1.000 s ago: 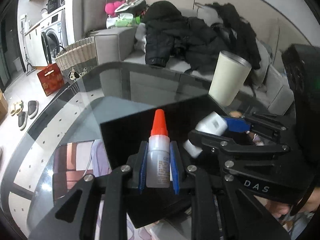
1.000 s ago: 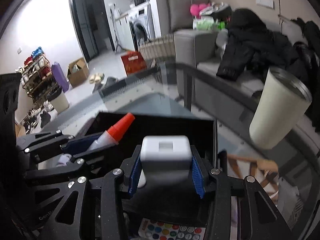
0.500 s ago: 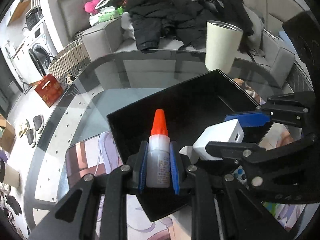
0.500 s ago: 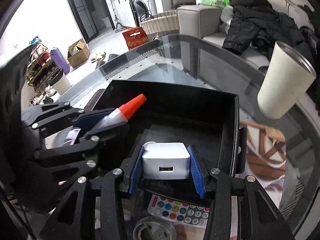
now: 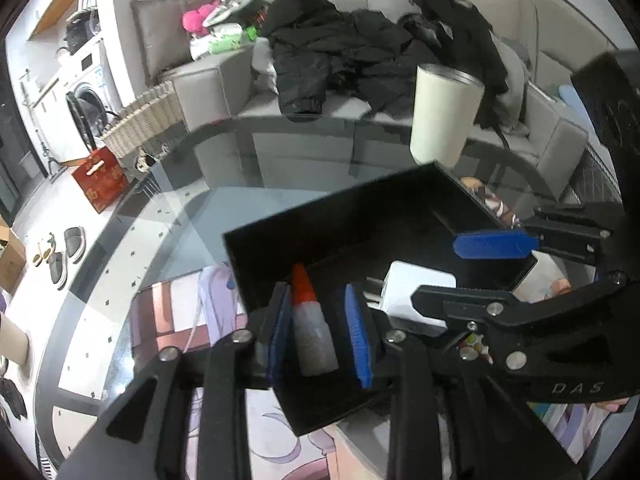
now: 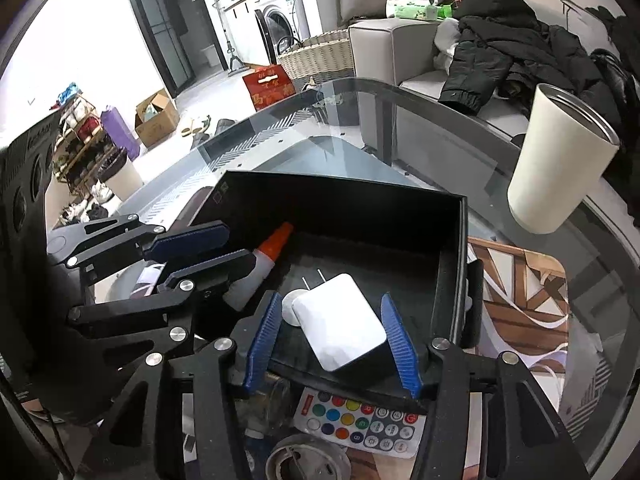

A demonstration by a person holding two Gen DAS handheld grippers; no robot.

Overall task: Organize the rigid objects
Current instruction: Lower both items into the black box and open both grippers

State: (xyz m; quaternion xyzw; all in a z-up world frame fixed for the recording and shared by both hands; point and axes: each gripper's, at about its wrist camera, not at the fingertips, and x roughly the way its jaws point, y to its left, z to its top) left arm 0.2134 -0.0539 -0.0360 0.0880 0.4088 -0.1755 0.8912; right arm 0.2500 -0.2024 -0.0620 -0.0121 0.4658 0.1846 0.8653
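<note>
Left wrist view: the left gripper (image 5: 320, 328) had its fingers spread, the glue bottle (image 5: 310, 330) lying loose between them inside the black tray (image 5: 320, 216) on the glass desk (image 5: 280, 152).

Right wrist view: the right gripper (image 6: 332, 340) had its fingers spread around the white charger (image 6: 338, 328), which rested in the tray beyond the remote control (image 6: 360, 420).

White charger (image 6: 339, 322) lying loose between spread right gripper (image 6: 332, 340) pads inside black tray (image 6: 456, 264), glue bottle (image 6: 260, 268) alongside, cream tumbler (image 6: 560, 172) beyond
</note>
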